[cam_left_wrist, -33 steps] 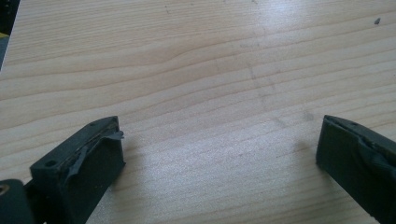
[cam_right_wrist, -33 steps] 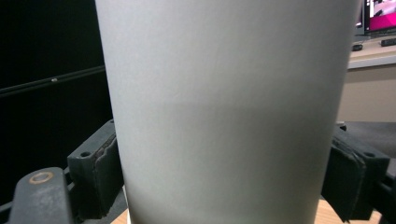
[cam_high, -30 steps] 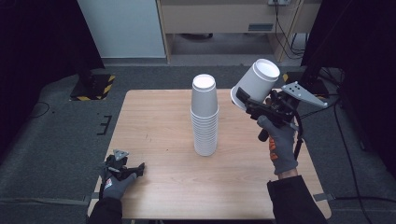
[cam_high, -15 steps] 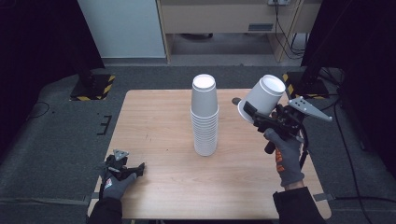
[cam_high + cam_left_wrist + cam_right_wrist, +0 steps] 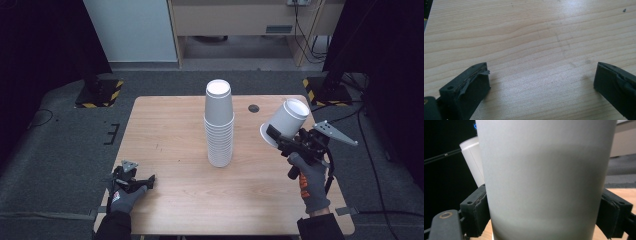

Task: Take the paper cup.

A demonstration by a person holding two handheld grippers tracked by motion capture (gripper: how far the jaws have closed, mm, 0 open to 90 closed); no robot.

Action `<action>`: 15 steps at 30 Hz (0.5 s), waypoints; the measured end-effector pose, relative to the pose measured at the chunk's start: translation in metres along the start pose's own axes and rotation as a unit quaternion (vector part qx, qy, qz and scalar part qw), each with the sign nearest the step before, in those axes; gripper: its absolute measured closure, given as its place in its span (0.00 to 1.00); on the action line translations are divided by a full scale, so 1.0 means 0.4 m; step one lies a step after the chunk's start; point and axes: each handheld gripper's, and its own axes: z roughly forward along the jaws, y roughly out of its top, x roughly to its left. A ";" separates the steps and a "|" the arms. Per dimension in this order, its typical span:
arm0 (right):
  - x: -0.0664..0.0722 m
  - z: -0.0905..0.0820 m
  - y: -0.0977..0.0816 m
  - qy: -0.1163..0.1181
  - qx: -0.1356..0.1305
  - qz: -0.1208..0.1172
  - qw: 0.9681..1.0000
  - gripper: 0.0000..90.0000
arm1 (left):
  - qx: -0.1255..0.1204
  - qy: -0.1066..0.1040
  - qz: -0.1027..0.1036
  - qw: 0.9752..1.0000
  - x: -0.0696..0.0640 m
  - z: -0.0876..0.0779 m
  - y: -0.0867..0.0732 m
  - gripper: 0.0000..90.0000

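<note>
High view: a person's two gloved hands come in from the bottom edge over a pale wooden table (image 5: 175, 130), each holding a black two-jaw gripper. The right gripper (image 5: 280, 140) is raised above the table's right side and is clenched around a single white paper cup (image 5: 285, 122); the cup is turned upside down and tilted, its flat base pointing up and away from the hand, its wide rim down by the jaws. The right hand (image 5: 312, 180), in a grey glove, grips the handle just below, and a grey three-cornered plate (image 5: 334, 133) sticks out from the gripper on the far side from the cup. To the left of this gripper, near but apart from the held cup, a tall stack of white paper cups (image 5: 219, 125), also upside down, stands upright on the table. Beyond the gripper, a small dark round spot (image 5: 253, 108) marks the tabletop. In the right gripper view the held cup's wall (image 5: 546, 180) spans the space between the two jaws, which press on its sides, and the stack (image 5: 472, 160) shows behind at the left. The left gripper (image 5: 142, 181) rests low at the table's near left corner, well apart from every cup, held by the left hand (image 5: 122, 195). In the left gripper view its jaws (image 5: 541, 82) stand wide apart over bare wood grain, holding nothing.
</note>
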 end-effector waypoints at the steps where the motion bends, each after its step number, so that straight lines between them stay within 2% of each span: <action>1: -0.006 -0.005 -0.008 0.000 0.000 0.005 1.000 0.16 | 0.000 0.000 0.000 1.000 0.000 0.000 0.000 0.00; 8: -0.043 -0.033 -0.049 0.003 -0.005 0.050 0.999 0.16 | -0.003 0.004 -0.002 1.000 0.001 -0.003 -0.002 0.03; 15: -0.073 -0.043 -0.103 -0.003 -0.004 0.074 0.997 0.16 | -0.006 0.006 -0.006 1.000 0.003 -0.005 -0.002 0.05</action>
